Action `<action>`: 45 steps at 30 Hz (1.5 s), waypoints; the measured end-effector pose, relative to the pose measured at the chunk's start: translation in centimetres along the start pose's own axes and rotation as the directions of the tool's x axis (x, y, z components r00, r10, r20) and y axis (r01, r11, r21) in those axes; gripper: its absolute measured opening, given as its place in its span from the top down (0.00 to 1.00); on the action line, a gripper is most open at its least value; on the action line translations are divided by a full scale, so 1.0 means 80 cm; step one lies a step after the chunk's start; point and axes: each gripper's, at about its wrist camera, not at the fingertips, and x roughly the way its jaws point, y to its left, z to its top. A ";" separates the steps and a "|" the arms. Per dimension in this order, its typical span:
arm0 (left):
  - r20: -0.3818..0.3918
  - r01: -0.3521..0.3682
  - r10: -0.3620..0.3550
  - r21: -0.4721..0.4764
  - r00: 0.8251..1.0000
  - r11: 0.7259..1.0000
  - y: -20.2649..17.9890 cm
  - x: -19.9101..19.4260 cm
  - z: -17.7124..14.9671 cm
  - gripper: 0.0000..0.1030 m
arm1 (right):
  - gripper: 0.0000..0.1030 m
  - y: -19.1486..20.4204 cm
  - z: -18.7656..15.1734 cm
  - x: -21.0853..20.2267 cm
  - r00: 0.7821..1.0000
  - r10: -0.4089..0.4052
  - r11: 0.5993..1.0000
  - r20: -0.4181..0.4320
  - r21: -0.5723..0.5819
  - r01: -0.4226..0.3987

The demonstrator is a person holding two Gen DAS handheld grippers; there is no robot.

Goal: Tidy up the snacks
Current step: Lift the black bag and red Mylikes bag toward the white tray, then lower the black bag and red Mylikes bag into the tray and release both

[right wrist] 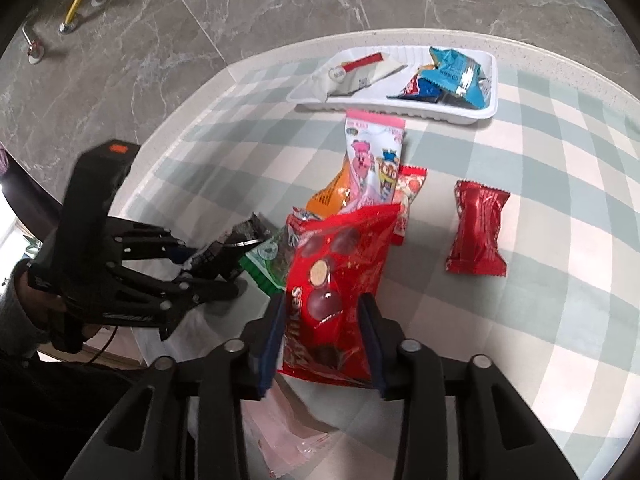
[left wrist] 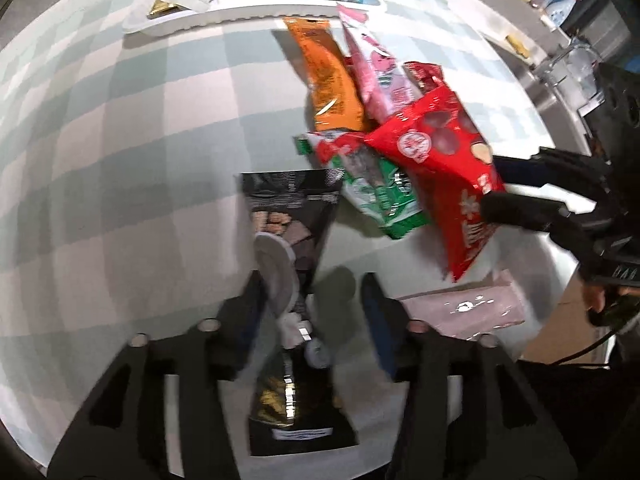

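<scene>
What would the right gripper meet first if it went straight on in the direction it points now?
Most likely the big red snack bag, which already lies between the jaws of the right gripper. The pile of packets sits just beyond it, though depth is hard to judge in this view.

Left gripper [right wrist: 224, 268] matte black with ribbed arms, silver screw heads, orange patch atop its handle, thin black cable beneath, grey sleeve behind, blue pads [right wrist: 271, 336] on right gripper [right wrist: 324, 340]

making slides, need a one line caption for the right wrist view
Right claw straddles a red snack bag on the checked tablecloth, white tray beyond.
</scene>
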 end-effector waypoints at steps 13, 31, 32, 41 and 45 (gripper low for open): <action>0.035 -0.086 0.082 0.113 0.996 0.990 -0.035 0.015 0.000 0.33 | 0.47 0.010 0.002 0.027 0.993 -0.106 0.994 -0.047 -0.041 0.104; 0.131 0.189 -0.168 -0.170 0.977 0.967 0.060 -0.006 -0.004 0.81 | 0.60 -0.078 -0.008 0.015 0.940 0.331 0.857 0.085 0.389 -0.337; 0.145 0.212 -0.186 -0.190 0.972 0.959 0.063 -0.008 -0.003 0.81 | 0.60 -0.083 -0.009 0.012 0.930 0.353 0.837 0.102 0.410 -0.362; 0.245 0.364 -0.301 -0.278 0.922 0.889 0.091 -0.031 0.019 0.81 | 0.60 -0.106 -0.013 -0.005 0.883 0.423 0.738 0.204 0.488 -0.466; 0.276 0.393 -0.319 -0.272 0.906 0.879 0.099 -0.045 0.029 0.81 | 0.60 -0.108 -0.003 -0.010 0.876 0.424 0.727 0.230 0.491 -0.481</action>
